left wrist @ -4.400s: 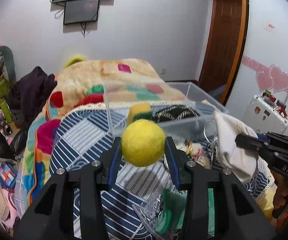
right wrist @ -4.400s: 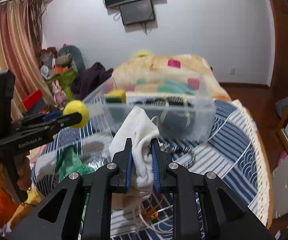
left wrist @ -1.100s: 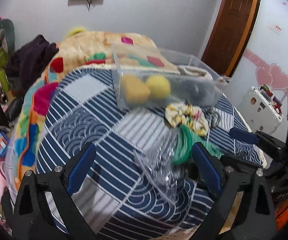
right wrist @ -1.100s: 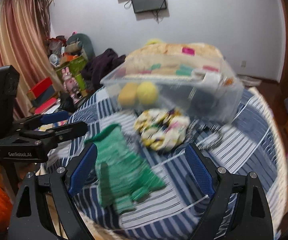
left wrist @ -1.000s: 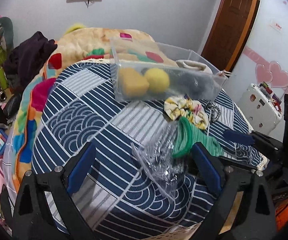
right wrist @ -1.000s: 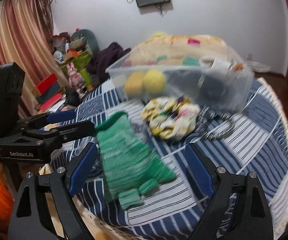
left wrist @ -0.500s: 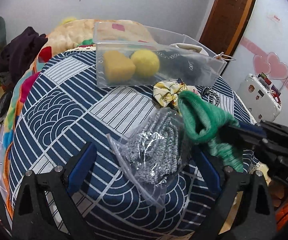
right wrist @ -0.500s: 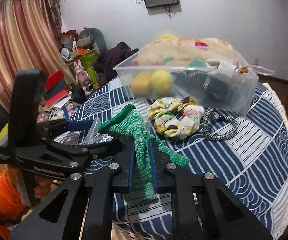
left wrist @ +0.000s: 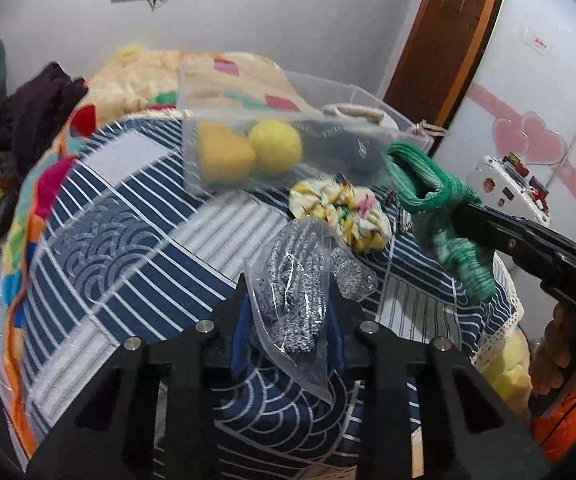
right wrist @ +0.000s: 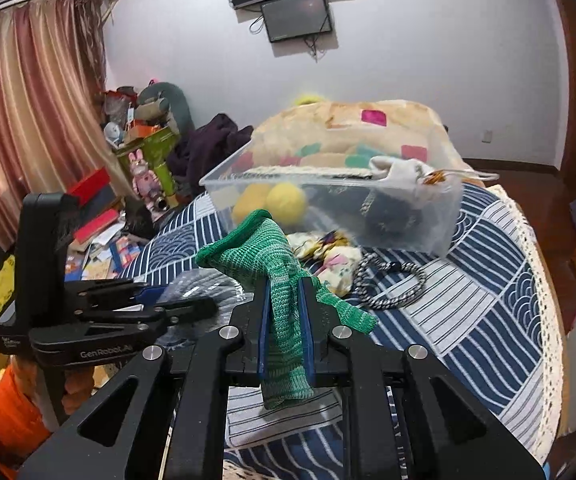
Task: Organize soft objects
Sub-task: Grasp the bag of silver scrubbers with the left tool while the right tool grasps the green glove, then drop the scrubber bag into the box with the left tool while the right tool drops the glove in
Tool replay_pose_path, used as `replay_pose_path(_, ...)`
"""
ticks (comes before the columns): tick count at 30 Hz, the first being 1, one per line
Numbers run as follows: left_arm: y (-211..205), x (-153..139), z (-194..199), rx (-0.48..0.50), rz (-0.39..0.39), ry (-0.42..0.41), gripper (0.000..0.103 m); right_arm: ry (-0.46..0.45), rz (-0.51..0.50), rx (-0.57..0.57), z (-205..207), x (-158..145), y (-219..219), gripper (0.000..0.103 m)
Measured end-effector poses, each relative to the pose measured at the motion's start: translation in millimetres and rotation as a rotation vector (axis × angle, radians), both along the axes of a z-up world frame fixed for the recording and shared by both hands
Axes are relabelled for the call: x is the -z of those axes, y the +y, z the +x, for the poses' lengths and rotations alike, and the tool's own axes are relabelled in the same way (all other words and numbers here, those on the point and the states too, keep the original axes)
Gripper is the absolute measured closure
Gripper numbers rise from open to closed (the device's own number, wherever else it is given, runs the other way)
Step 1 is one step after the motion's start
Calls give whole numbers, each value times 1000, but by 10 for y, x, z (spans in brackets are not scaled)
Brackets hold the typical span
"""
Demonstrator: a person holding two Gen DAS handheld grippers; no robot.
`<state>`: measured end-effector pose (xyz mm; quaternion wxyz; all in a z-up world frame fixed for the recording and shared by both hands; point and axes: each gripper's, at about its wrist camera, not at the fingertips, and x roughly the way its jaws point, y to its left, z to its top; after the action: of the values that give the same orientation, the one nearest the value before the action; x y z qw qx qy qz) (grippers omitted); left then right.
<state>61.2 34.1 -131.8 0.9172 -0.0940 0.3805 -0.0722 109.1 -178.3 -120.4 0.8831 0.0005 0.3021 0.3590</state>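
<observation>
My left gripper (left wrist: 288, 300) is shut on a clear plastic bag of grey speckled cord (left wrist: 300, 284), held just above the blue patterned cloth (left wrist: 120, 232). My right gripper (right wrist: 284, 304) is shut on a green knit glove (right wrist: 272, 264), lifted off the cloth; the glove also shows in the left wrist view (left wrist: 436, 204). The clear plastic bin (right wrist: 428, 216) stands behind, holding a yellow sponge (left wrist: 220, 156), a yellow felt ball (left wrist: 276, 148), dark items and a white pouch (right wrist: 396, 172). The left gripper also shows at the left of the right wrist view (right wrist: 192, 304).
A floral scrunchie (left wrist: 344, 212) and a black-and-white braided cord (right wrist: 392, 280) lie on the cloth in front of the bin. A colourful blanket (right wrist: 348, 124) is piled behind. Clutter fills the floor at left (right wrist: 100, 220). The cloth's lace edge (right wrist: 544, 280) runs along the right.
The left gripper has closed on the bag of grey cord, which it was open around. The right gripper, holding the green glove, has lifted it a little higher.
</observation>
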Motion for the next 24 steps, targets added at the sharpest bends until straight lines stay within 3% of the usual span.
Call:
replay_pose_path(10, 194, -430, 20, -50, 32, -116, 71, -71, 34, 54, 138, -264, -140, 91)
replay_pose_path(16, 338, -708, 229, -74, 34, -178, 71, -144, 62, 78, 265, -518, -154, 91)
replay_pose_path(24, 270, -923, 561, -109, 110, -250, 70, -197, 75, 102, 483, -677, -4, 91)
